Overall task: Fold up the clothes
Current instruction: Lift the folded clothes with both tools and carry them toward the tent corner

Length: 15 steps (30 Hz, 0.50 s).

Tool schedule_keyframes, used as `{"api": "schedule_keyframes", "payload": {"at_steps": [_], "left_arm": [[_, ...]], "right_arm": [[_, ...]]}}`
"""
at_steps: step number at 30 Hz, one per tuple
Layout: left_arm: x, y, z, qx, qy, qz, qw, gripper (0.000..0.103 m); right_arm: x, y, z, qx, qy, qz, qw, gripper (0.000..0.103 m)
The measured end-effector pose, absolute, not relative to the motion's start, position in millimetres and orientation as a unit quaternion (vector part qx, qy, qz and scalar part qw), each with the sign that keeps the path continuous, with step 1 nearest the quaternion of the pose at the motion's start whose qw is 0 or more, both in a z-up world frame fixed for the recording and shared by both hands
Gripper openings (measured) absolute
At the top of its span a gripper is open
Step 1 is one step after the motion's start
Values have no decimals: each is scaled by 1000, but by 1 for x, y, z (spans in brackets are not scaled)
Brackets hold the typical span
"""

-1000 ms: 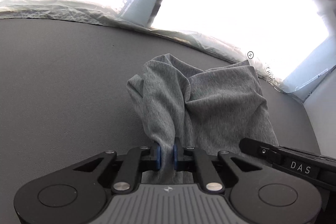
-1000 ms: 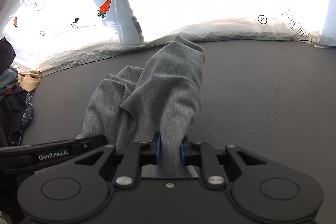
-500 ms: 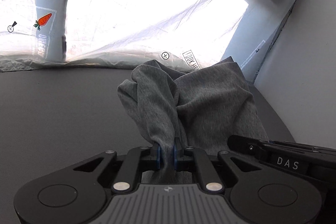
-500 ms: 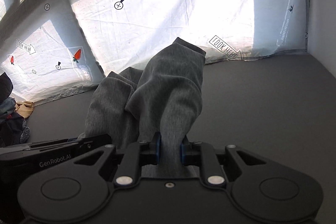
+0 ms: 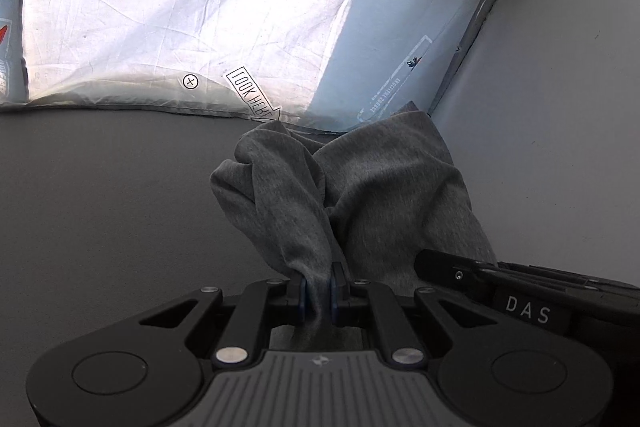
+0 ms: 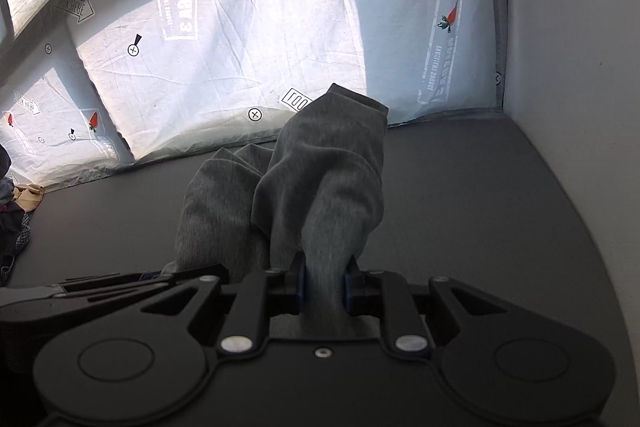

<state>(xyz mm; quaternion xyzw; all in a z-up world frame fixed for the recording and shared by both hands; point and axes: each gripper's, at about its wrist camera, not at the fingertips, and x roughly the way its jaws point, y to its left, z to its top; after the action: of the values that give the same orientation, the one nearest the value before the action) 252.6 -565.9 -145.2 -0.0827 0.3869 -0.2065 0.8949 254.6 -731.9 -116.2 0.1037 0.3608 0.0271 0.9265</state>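
Observation:
A grey knit garment (image 5: 360, 187) hangs bunched in the air between both grippers, above the dark grey table (image 5: 100, 207). My left gripper (image 5: 318, 291) is shut on one gathered edge of it. My right gripper (image 6: 324, 285) is shut on another bunch of the same grey garment (image 6: 320, 179), which drapes forward over its fingers. The right gripper's body (image 5: 520, 291) shows at the lower right of the left wrist view. The left gripper's body (image 6: 100, 291) shows at the lower left of the right wrist view. The two grippers are close side by side.
A translucent plastic sheet (image 6: 240, 47) with carrot prints hangs along the table's far edge. A pale wall (image 6: 580, 67) closes the right side, forming a corner. A pile of other clothes (image 6: 16, 219) lies at the far left of the table (image 6: 480, 207).
Both grippers have swept sideways and slightly up with the garment held between them; the background slid from the sheet's middle to the corner by the wall. Neither grip has changed.

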Motion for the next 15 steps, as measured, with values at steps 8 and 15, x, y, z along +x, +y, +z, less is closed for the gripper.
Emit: {"api": "schedule_keyframes", "payload": {"at_steps": [8,15], "left_arm": [[316,-665,-146,-47,378,-232,895,11],[390,-722,-160,-39,383,-220,896,11]], "right_arm": [[302,-831,-122,139,332,2,933,18],[389,-883,-145,135,336,-2,932,18]]}}
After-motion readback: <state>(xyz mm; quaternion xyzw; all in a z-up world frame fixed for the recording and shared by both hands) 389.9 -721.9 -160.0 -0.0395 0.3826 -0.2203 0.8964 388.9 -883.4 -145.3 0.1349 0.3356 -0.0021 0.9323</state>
